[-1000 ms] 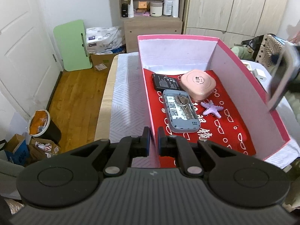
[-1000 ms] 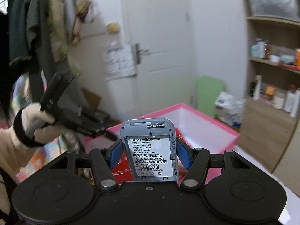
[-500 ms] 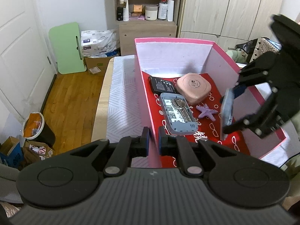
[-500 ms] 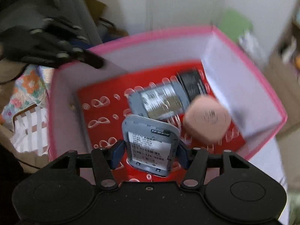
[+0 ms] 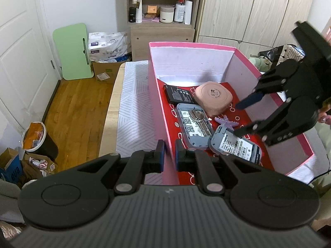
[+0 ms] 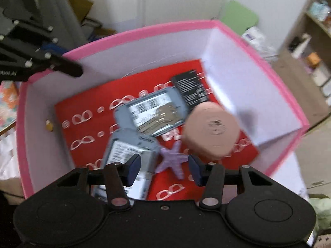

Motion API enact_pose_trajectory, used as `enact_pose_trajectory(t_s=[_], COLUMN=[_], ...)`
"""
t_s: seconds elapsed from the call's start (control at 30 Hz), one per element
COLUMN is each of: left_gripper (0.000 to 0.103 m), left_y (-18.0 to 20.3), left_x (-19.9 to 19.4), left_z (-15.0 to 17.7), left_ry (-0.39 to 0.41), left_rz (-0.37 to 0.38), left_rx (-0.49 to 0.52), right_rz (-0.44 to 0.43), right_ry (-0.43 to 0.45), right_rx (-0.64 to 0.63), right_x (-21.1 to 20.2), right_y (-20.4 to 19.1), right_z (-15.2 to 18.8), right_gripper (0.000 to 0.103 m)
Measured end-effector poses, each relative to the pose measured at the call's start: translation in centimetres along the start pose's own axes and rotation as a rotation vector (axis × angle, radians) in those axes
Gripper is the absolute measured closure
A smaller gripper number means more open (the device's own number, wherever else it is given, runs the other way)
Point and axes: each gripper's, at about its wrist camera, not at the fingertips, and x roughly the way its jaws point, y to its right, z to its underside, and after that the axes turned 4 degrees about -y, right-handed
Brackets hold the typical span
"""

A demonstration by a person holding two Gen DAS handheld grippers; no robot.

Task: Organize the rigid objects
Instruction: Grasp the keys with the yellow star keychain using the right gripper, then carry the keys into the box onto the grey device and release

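A pink box (image 5: 206, 47) with a red floor stands on the table. My left gripper (image 5: 169, 155) is shut on its near wall. In the box lie a black battery (image 5: 178, 96), a pink rounded case (image 5: 213, 97), a grey device with keys on it (image 5: 193, 126), a purple starfish (image 5: 225, 122) and a second grey device (image 5: 238, 144) with its label up. My right gripper (image 6: 163, 168) hangs over the box (image 6: 144, 29), jaws closing, pressing on nothing. The starfish (image 6: 173, 159) shows below the gap, and the second grey device (image 6: 128, 148) lies under one finger.
A white patterned cloth (image 5: 134, 107) covers the table left of the box. Beyond are a wooden floor (image 5: 78, 107), a green board (image 5: 72, 51), a shelf unit (image 5: 161, 10) and a bin (image 5: 35, 136). A small yellow bit (image 6: 49, 125) lies in the box corner.
The right gripper swung over the box, tipped downward and let go of the grey device, which now lies on the red floor. The left gripper stayed where it was.
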Motion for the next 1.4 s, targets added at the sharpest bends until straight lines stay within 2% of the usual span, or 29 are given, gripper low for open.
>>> enact_pose_trajectory(t_s=[0.2, 0.33, 0.5, 0.67, 0.77, 0.93, 1.03, 1.13, 1.27, 1.3, 1.37, 1.4], left_gripper=[0.094, 0.094, 0.094, 0.094, 0.094, 0.094, 0.094, 0.094, 0.094, 0.094, 0.094, 0.094], left_y=[-0.1, 0.0, 0.0, 0.1, 0.2, 0.2, 0.2, 0.2, 0.3, 0.3, 0.4, 0.4], left_x=[0.0, 0.1, 0.2, 0.2, 0.1, 0.1, 0.0, 0.0, 0.0, 0.0, 0.0, 0.0], left_z=[-0.1, -0.3, -0.4, -0.2, -0.2, -0.1, -0.1, 0.0, -0.1, -0.1, -0.1, -0.1], left_ry=[-0.007, -0.014, -0.010, -0.010, -0.012, -0.013, -0.014, -0.017, -0.020, -0.020, -0.020, -0.020], left_rz=[0.004, -0.001, -0.002, -0.015, -0.017, -0.016, -0.022, -0.031, -0.032, -0.032, -0.032, -0.032], left_rx=[-0.005, -0.002, -0.012, -0.008, -0.011, -0.015, -0.008, 0.001, 0.000, -0.001, 0.000, 0.000], right_rz=[0.024, 0.101, 0.124, 0.106, 0.139, 0.164, 0.139, 0.182, 0.287, 0.318, 0.356, 0.397], right_ry=[0.229, 0.309, 0.352, 0.344, 0.360, 0.399, 0.432, 0.429, 0.398, 0.392, 0.364, 0.361], right_rx=[0.136, 0.202, 0.336, 0.499, 0.586, 0.638, 0.603, 0.526, 0.476, 0.456, 0.428, 0.415], right_x=[-5.4, -8.4, -10.4, -9.5, -8.0, -4.9, -3.4, -1.8, -0.3, 0.1, 0.7, 0.9], right_y=[1.5, 2.3, 4.4, 6.2, 6.7, 6.5, 6.0, 5.0, 4.7, 4.5, 4.4, 4.2], right_z=[3.0, 6.1, 10.7, 15.1, 17.1, 19.0, 19.2, 18.4, 17.3, 17.1, 16.7, 16.5], right_gripper=[0.045, 0.039, 0.037, 0.037, 0.038, 0.052, 0.054, 0.054, 0.057, 0.061, 0.088, 0.095])
